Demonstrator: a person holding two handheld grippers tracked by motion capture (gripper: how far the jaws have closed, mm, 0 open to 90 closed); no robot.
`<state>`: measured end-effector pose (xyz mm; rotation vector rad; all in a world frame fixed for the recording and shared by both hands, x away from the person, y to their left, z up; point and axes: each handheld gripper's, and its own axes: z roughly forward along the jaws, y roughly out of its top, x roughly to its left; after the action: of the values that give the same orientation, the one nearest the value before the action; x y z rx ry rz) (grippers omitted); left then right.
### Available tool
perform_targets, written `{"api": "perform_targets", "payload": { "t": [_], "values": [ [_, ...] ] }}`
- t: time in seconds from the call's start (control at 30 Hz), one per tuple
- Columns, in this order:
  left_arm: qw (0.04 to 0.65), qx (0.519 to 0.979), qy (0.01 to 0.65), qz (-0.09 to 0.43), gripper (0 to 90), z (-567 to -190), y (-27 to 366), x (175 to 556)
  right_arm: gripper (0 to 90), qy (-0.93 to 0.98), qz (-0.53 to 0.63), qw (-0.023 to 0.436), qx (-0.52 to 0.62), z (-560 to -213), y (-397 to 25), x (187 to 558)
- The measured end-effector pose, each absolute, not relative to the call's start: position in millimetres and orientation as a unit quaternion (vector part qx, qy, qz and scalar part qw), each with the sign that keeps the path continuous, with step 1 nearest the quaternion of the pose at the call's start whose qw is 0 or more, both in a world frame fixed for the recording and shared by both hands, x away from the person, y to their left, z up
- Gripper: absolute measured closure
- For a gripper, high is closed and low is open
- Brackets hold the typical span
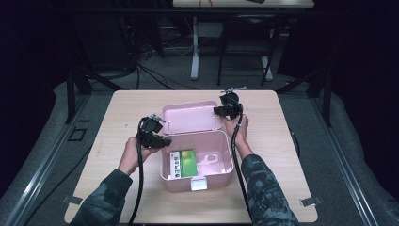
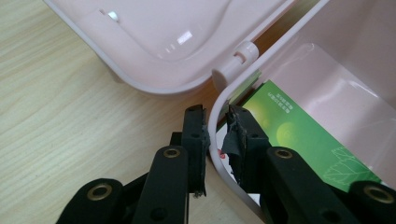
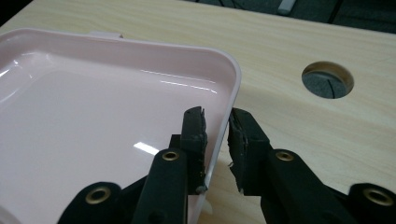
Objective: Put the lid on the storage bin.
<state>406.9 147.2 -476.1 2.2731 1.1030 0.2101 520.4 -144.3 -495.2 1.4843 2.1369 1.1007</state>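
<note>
An open pink box (image 1: pixel 179 182) stands mid-table with its lid (image 1: pixel 190 117) tipped up and back. A green packet (image 1: pixel 183 163) lies flat inside, with a white item (image 1: pixel 210 160) beside it. My left gripper (image 1: pixel 164 140) is at the box's rear left corner. In the left gripper view its jaws (image 2: pixel 215 126) straddle the box wall (image 2: pixel 327 42) just below the hinge, one pad outside and one inside next to the green packet (image 2: pixel 299 135). My right gripper (image 1: pixel 217 110) holds the lid's right edge. There its jaws (image 3: pixel 215 123) pinch the rim of the lid (image 3: pixel 93 121).
The wooden table (image 1: pixel 282 141) has bare room on both sides of the box and a round cable hole (image 3: pixel 328 79) beyond the lid. A white latch (image 1: pixel 198 183) sits on the box's front wall. Both forearms come in from the near edge.
</note>
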Motion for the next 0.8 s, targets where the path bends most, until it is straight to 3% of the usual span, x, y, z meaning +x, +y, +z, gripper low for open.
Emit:
{"api": "perform_targets", "payload": {
  "t": [0.8],
  "values": [
    [0.301, 0.861, 0.397, 0.100, 77.7, -477.0, 142.7, 408.5, 84.4, 0.692, 0.496, 0.202, 0.484, -451.9, -166.1, 484.3]
  ]
}}
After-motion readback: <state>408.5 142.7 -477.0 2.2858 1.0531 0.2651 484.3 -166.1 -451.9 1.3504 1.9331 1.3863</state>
